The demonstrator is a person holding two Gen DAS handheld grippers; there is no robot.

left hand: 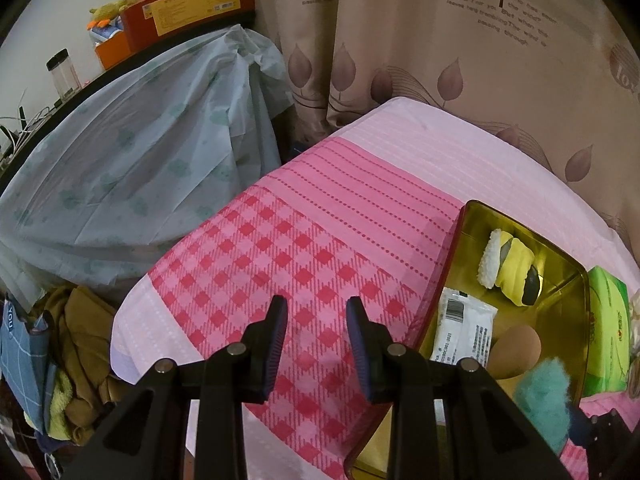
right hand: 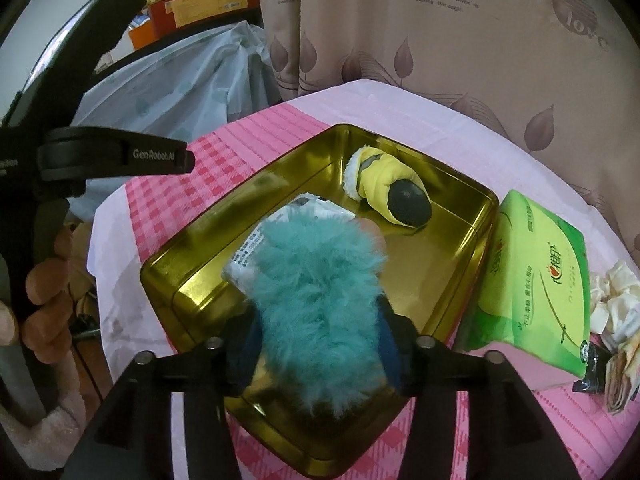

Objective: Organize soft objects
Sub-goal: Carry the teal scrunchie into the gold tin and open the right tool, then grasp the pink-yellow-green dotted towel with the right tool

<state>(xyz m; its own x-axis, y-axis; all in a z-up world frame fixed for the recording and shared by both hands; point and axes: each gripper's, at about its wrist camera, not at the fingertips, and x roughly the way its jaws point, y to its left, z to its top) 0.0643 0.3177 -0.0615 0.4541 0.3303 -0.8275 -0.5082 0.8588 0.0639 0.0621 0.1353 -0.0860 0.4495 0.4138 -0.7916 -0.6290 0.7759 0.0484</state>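
Observation:
A gold metal tin lies open on the pink checked cloth. In it lie a yellow plush toy, a white packet and a tan egg-shaped object. My right gripper is shut on a teal fluffy ball and holds it above the tin's near half. The ball also shows in the left wrist view. My left gripper is open and empty above the cloth, left of the tin.
A green tissue pack lies right of the tin, with crumpled white paper beyond it. A pale blue plastic cover drapes furniture on the left. Clothes pile beside the table. A leaf-print curtain hangs behind.

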